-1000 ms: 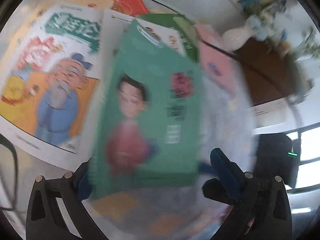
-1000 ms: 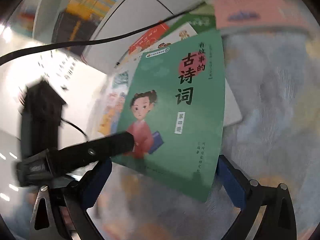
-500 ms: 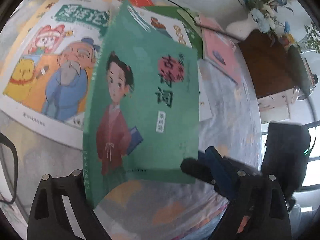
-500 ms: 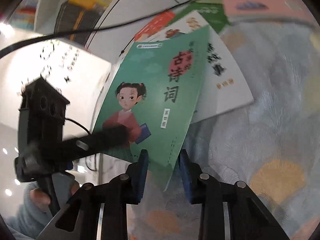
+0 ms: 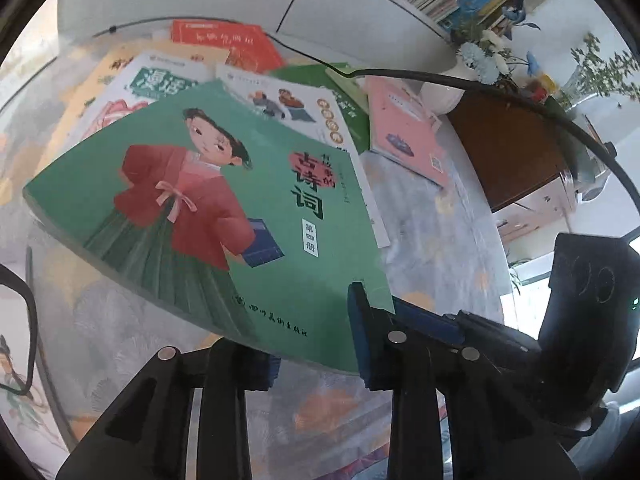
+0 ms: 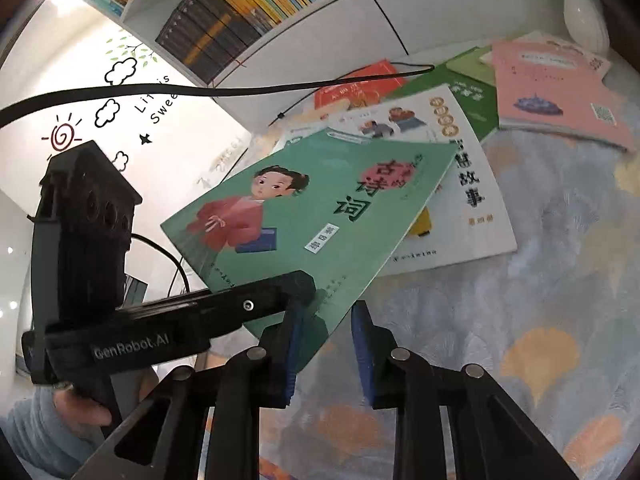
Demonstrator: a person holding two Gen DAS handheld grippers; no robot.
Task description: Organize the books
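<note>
- Left wrist view: the left gripper (image 5: 314,350) is closing its jaws on the near edge of the green book (image 5: 224,216), pads pressing it. The book hangs tilted, lifted clear of the patterned tablecloth (image 5: 432,240) and the other books (image 5: 224,40) spread behind it.
- Right wrist view: the right gripper (image 6: 326,350) pinches the same green book (image 6: 320,216) at its near corner, jaws closing. The left gripper (image 6: 298,304) clamps the edge beside it. A white book (image 6: 460,208) lies flat beneath.
</note>
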